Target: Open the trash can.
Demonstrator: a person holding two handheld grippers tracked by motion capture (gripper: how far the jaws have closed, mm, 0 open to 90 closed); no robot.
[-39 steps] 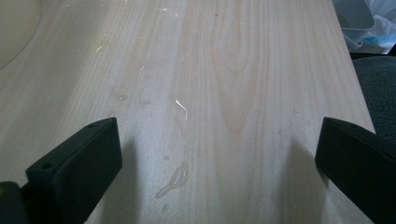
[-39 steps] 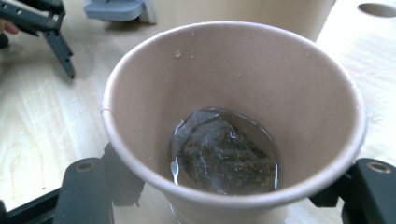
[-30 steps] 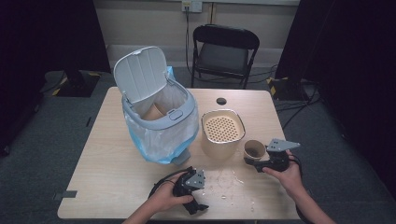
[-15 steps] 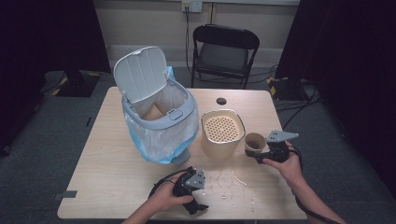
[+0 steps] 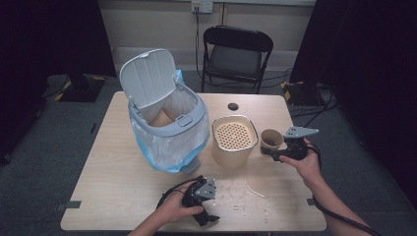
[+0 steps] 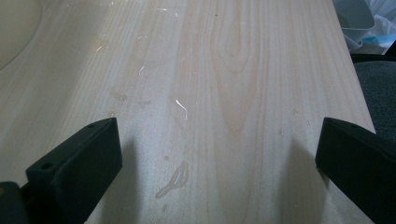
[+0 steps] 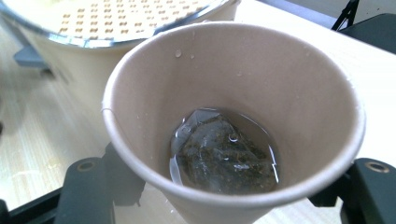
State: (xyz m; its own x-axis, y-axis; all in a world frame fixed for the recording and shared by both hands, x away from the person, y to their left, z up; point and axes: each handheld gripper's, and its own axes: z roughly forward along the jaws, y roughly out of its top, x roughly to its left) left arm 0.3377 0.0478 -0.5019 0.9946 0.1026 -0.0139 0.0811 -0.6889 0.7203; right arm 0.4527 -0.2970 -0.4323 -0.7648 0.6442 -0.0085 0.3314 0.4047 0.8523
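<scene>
1. Pale wood-grain surface (image 5: 123, 187) stands on grey carpet, with a black folding chair (image 5: 236, 54) behind it against a light wall.
2. On the surface's left half sits a grey bin (image 5: 169, 125) lined with a blue-tinted bag, its lid tipped up and back; brown paper cups lie inside it.
3. Just right of the bin stands a beige container (image 5: 234, 142) with a perforated strainer top.
4. The right gripper (image 5: 276, 155), held in the person's right hand, clasps a brown paper cup (image 5: 271, 141) just beside the beige container.
5. In the right gripper view the fingers (image 7: 88, 186) press on the cup's lower wall from both sides, so they are narrow and holding the cup (image 7: 233, 116).
6. A wet tea bag (image 7: 224, 156) lies in a little liquid at the bottom of the cup, with droplets on the inner wall.
7. The left gripper (image 5: 209, 216) rests low at the near edge in the person's left hand.
8. Its fingers (image 6: 79, 158) stand wide apart with nothing between them, above bare wood marked by small spills and scraps (image 6: 173, 179).
</scene>
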